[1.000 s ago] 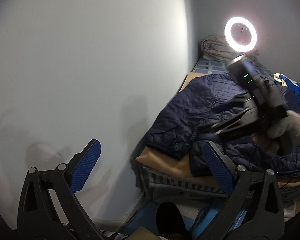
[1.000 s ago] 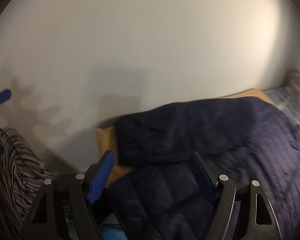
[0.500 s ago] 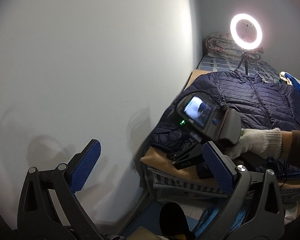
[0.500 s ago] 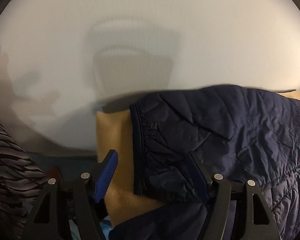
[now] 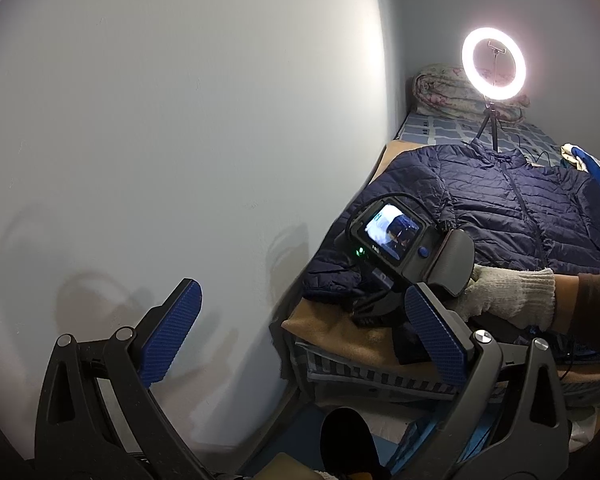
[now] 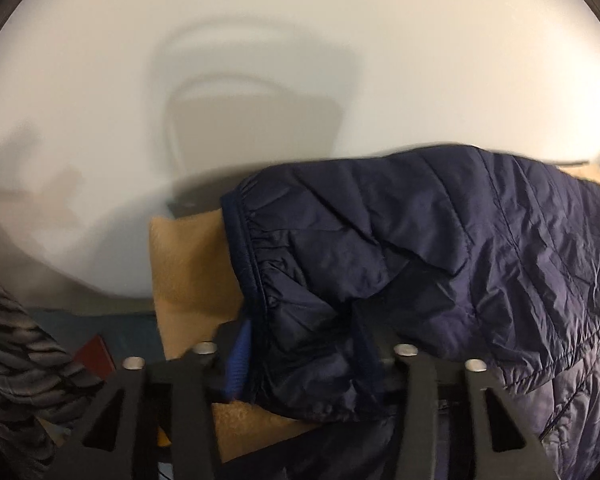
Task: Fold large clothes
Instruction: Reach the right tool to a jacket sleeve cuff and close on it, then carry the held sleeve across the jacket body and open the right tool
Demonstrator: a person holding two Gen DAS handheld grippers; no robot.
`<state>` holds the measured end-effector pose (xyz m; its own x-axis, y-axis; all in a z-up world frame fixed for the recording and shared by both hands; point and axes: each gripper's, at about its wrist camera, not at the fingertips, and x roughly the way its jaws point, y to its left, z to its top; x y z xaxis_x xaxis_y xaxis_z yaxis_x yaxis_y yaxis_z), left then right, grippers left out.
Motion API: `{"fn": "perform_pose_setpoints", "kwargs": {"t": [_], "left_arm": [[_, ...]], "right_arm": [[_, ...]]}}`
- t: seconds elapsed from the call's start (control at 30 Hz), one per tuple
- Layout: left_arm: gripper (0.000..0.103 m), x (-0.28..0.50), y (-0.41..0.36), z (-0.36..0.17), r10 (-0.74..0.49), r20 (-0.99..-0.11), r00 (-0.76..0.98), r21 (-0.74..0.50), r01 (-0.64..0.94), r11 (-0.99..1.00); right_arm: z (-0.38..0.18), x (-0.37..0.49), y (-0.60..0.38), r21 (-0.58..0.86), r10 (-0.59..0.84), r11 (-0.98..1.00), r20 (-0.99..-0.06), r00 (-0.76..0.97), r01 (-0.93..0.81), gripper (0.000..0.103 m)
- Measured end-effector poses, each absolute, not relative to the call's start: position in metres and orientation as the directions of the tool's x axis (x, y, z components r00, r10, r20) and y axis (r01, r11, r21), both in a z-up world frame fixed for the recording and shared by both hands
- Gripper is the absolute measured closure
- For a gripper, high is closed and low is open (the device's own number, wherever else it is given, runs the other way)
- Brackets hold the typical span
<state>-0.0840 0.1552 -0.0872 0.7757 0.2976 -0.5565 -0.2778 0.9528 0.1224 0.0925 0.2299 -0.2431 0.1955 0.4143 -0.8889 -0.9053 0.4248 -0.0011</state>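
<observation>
A navy quilted jacket [image 5: 512, 208] lies spread on a tan blanket [image 5: 340, 332] on a bed against the wall. My left gripper [image 5: 300, 336] is open and empty, held off the bed's near corner, facing the wall. My right gripper [image 5: 380, 308], held by a white-gloved hand [image 5: 508, 296], reaches onto the jacket's near sleeve. In the right wrist view the sleeve cuff [image 6: 300, 308] sits between the fingers [image 6: 238, 364] of the right gripper [image 6: 304, 360], which have closed in on the fabric.
A lit ring light on a tripod [image 5: 493, 64] stands on the bed behind the jacket's collar. A rolled quilt [image 5: 452, 92] lies at the far end. Blue and white cloth [image 5: 592, 164] lies at the right. The pale wall [image 5: 180, 140] runs along the bed's left side.
The right gripper swung down to the near sleeve cuff and its fingers narrowed around the fabric. The left gripper stayed put and open.
</observation>
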Motion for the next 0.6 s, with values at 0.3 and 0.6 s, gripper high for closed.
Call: {"fn": "perform_pose_setpoints", "kwargs": {"t": [0.3,0.6], "left_arm": [[0.000,-0.075,0.148,-0.083,0.287,-0.555,0.781,0.132,-0.258,0.957],[0.000,-0.041,0.132,-0.065,0.273,-0.518,0.811,0.168,-0.217,0.962]], "right_arm": [[-0.212,0.130,0.192,0.185,0.540,0.522,-0.828,0.154,-0.833,0.097],[-0.155,0.198,0.082,0.316,0.642,0.662,-0.707,0.296,-0.679,0.098]]}}
